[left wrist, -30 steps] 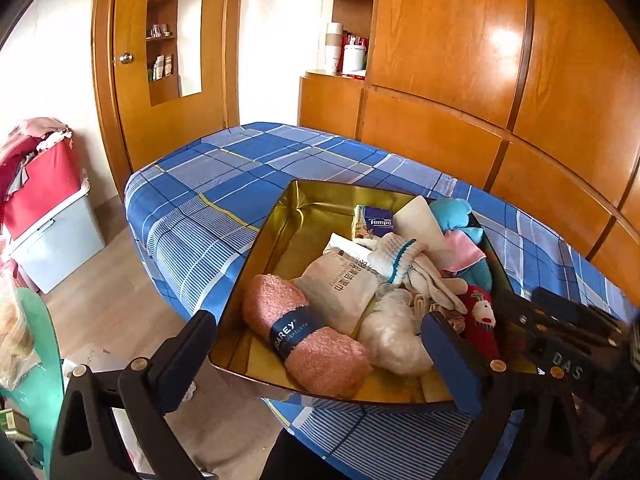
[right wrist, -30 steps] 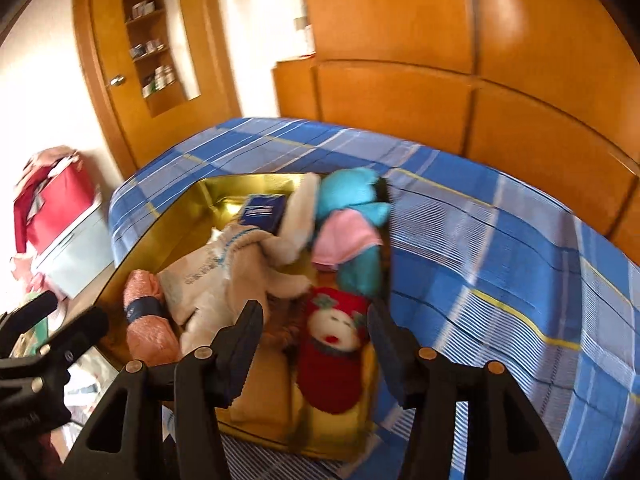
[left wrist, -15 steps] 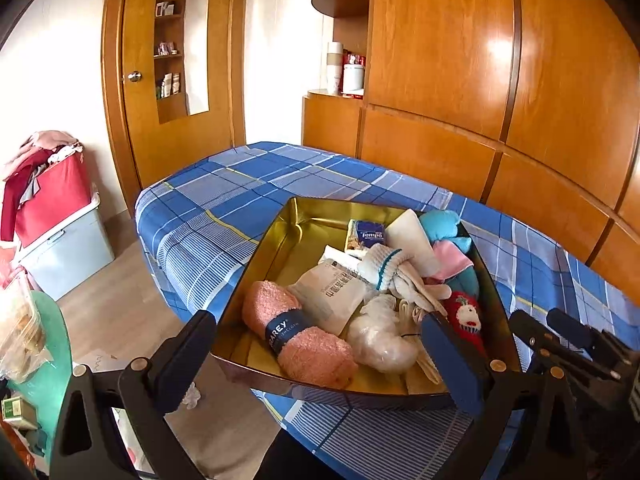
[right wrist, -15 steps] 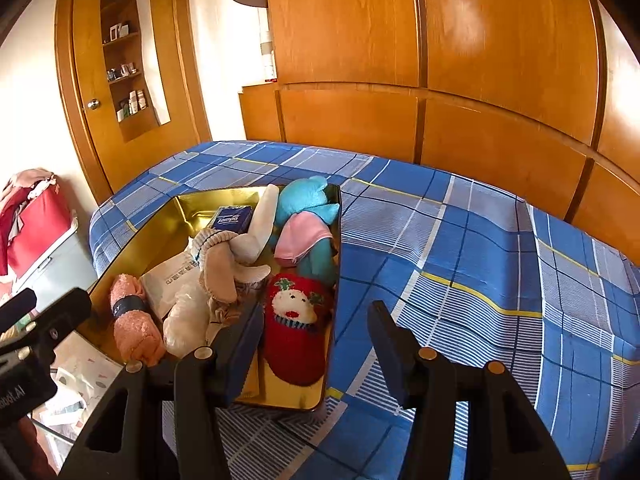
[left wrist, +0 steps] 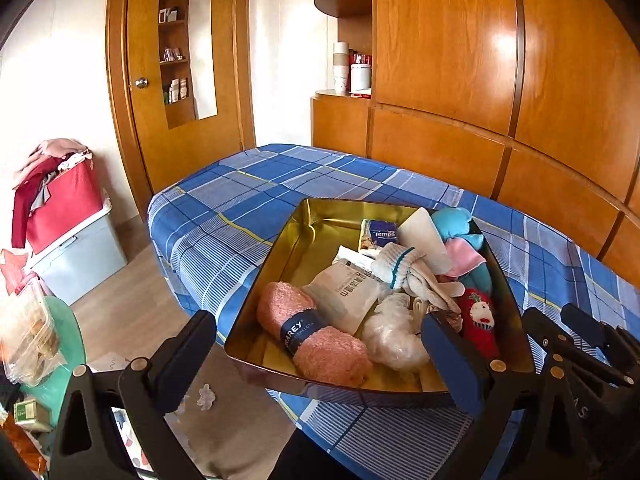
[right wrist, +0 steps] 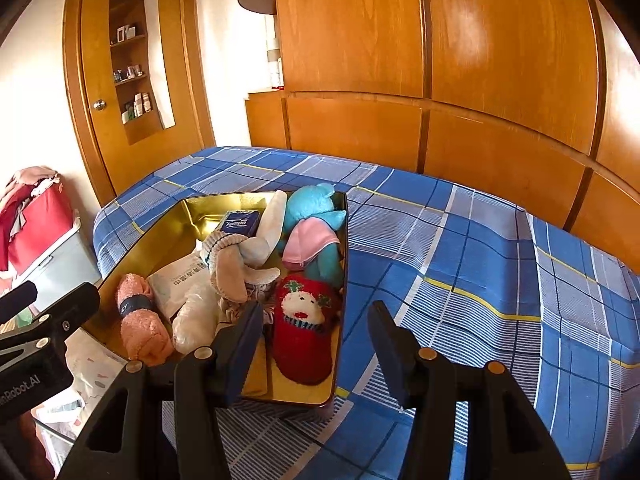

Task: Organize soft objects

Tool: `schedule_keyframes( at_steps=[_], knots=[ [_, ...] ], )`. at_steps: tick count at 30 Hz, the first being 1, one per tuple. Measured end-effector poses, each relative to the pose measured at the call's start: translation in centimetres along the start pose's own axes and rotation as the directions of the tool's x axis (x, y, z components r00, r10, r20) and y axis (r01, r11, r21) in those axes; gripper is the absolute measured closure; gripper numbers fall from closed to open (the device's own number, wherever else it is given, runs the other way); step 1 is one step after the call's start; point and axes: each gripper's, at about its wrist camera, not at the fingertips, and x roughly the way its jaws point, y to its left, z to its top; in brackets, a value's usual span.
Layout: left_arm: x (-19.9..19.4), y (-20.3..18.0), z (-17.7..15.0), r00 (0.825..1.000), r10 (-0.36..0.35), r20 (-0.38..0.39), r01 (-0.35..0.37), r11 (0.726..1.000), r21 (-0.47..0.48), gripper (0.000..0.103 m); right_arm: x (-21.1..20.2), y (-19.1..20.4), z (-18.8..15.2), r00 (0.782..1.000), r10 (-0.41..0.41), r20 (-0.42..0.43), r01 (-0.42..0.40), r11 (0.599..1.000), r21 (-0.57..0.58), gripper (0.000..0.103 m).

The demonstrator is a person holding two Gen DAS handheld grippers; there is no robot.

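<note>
Two grippers, left gripper (left wrist: 320, 354) and right gripper (right wrist: 316, 334), gape (both empty).

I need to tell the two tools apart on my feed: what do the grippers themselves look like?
Both look alike. The left gripper and right gripper have black, triangular cut-out frames, round brass-coloured pivot pins and flat dark blue finger pads. White lettering marks each body: partly readable, ending "nRobot.AI", on the left one as seen from the right wrist. No cables, sleeves or hands are visible.

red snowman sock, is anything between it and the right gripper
Nothing visible. The red snowman sock lies uncovered at the tin's near right corner, just ahead-left of the open, empty right gripper; only the tin's low near rim lies between them.
</note>
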Motion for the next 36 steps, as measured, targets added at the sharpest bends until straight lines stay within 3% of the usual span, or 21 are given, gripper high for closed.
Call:
schedule_keyframes(
  at_steps=[36],
  knots=[
    [0.13,0.24,-0.18,1.0,0.006,-0.015,-0.006,1.0,-0.006,0.0,0.03,0.19,-0.41,1.0,0.016,-0.01,-0.016,1.0,-0.005,0.048]
  ],
)
